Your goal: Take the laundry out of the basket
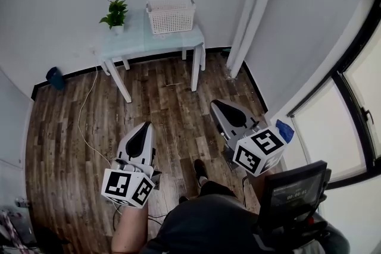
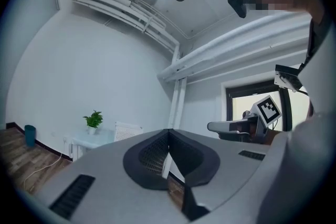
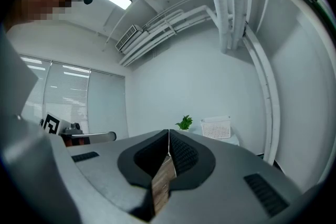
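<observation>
A white openwork basket (image 1: 171,15) stands on a small pale table (image 1: 134,40) against the far wall, a potted plant (image 1: 115,13) just beside it. Its laundry cannot be seen from here. The cloth is likely soft, light and limp, best pinched at a raised fold. Well short of it, the left tongs (image 1: 146,125) and right tongs (image 1: 215,103) are clenched on nothing.

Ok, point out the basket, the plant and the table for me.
basket (image 1: 171,16), head view, on its front wall.
plant (image 1: 115,12), head view, on its leaves.
table (image 1: 134,37), head view, on its bare top.
</observation>
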`<act>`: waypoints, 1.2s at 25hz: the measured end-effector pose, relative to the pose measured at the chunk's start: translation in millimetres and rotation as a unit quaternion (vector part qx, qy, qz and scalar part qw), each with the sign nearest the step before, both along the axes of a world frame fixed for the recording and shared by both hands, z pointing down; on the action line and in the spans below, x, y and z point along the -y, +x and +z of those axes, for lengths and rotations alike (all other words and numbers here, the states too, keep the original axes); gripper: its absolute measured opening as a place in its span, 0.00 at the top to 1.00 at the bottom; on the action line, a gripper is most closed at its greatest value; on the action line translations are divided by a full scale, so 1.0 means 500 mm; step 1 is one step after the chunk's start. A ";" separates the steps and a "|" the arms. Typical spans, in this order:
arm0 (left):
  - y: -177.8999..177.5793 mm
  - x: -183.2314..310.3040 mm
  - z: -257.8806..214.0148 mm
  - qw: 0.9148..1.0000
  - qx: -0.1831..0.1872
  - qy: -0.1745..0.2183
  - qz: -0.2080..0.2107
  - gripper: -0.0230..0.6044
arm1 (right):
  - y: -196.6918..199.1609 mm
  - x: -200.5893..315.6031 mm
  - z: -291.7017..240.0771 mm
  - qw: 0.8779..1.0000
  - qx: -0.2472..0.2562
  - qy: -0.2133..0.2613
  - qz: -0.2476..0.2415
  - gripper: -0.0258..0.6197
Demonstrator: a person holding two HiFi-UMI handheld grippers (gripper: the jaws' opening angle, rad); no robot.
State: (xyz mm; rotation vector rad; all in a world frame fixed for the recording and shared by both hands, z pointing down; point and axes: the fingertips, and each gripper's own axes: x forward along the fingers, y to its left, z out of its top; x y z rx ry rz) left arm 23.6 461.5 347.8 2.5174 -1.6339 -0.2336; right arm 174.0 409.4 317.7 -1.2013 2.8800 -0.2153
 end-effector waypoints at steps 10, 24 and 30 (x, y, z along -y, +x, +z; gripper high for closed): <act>-0.023 0.193 -0.011 0.999 0.026 -0.015 -0.038 0.95 | 0.004 0.214 0.001 0.999 0.027 0.001 -0.018 0.93; 0.041 0.461 -0.007 0.997 0.050 -0.033 -0.044 0.95 | 0.089 0.480 0.001 0.999 0.031 0.007 -0.031 0.93; 0.068 0.570 -0.002 0.996 0.053 -0.050 -0.051 0.95 | 0.087 0.582 0.023 0.998 0.015 0.002 -0.059 0.93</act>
